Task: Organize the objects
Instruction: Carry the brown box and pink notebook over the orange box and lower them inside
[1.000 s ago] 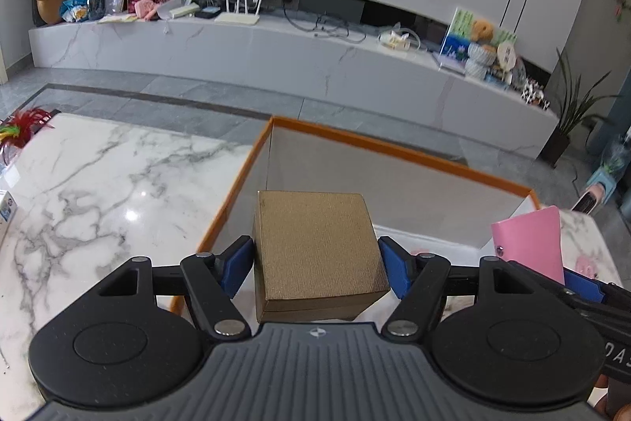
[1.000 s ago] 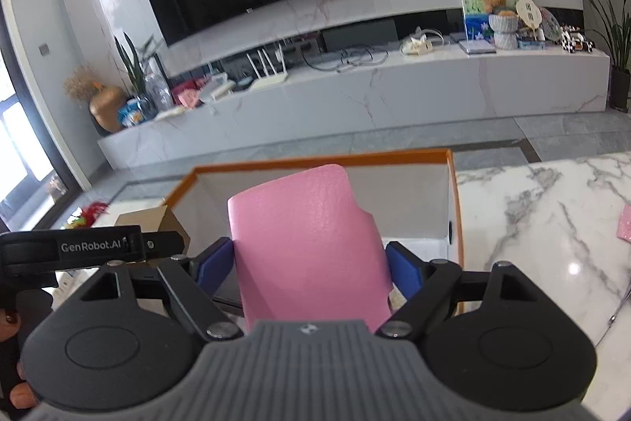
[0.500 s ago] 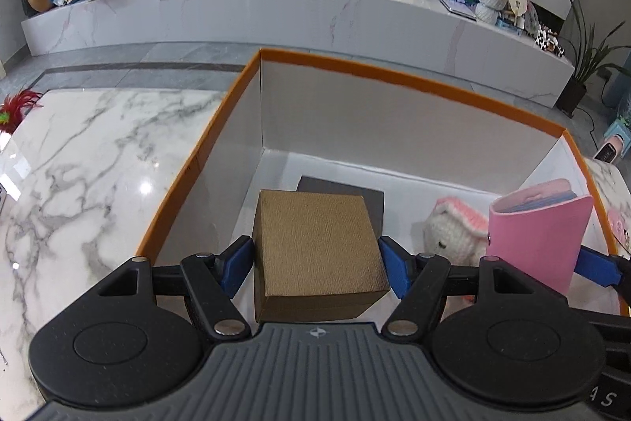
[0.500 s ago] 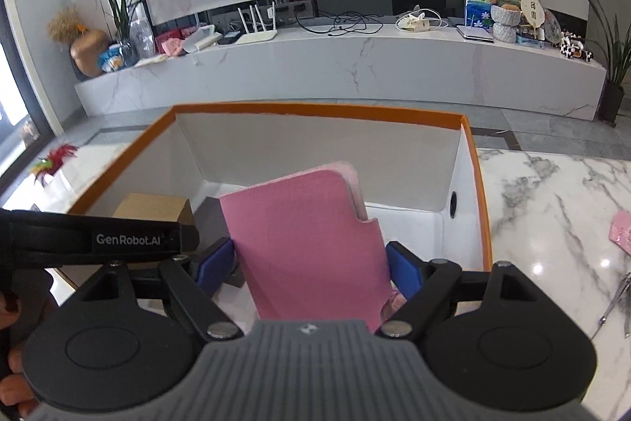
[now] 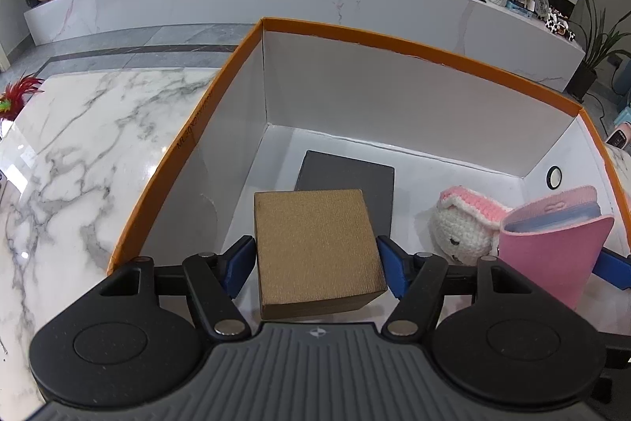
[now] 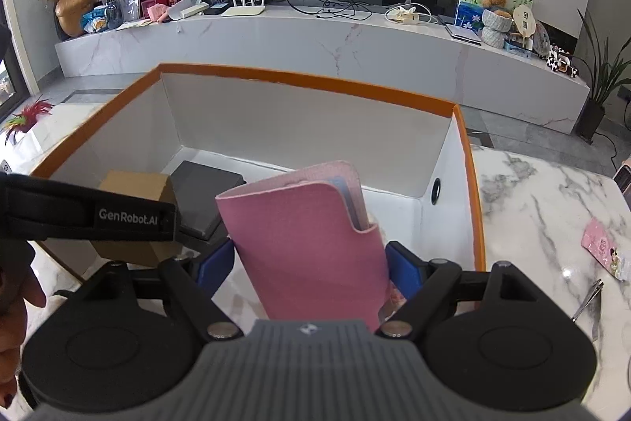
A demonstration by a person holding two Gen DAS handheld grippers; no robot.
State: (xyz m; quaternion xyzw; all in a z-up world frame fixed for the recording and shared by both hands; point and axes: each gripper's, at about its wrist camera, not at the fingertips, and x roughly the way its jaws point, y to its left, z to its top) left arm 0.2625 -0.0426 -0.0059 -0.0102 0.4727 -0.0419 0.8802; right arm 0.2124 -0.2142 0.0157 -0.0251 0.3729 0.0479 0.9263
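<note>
The left gripper (image 5: 315, 259) has its blue pads on the two sides of a tan cardboard box (image 5: 315, 247), the jaws closing on it, its top face tilted up to the camera. It hangs low inside the orange-rimmed storage box (image 5: 414, 46), over a flat dark grey case (image 5: 347, 170), likely for stacking. The right gripper (image 6: 311, 265) clamps a pink wallet (image 6: 307, 247) by its edges, long axis upright, open end uppermost (probably to slot it in edgewise) beside a knitted bunny (image 5: 459, 227).

One orange-rimmed box (image 5: 414, 46) holds one dark grey flat case (image 5: 347, 172) and one knitted bunny (image 5: 461, 227). Two grippers carry one brown cardboard box (image 5: 315, 243) and one pink wallet (image 6: 303, 243).
</note>
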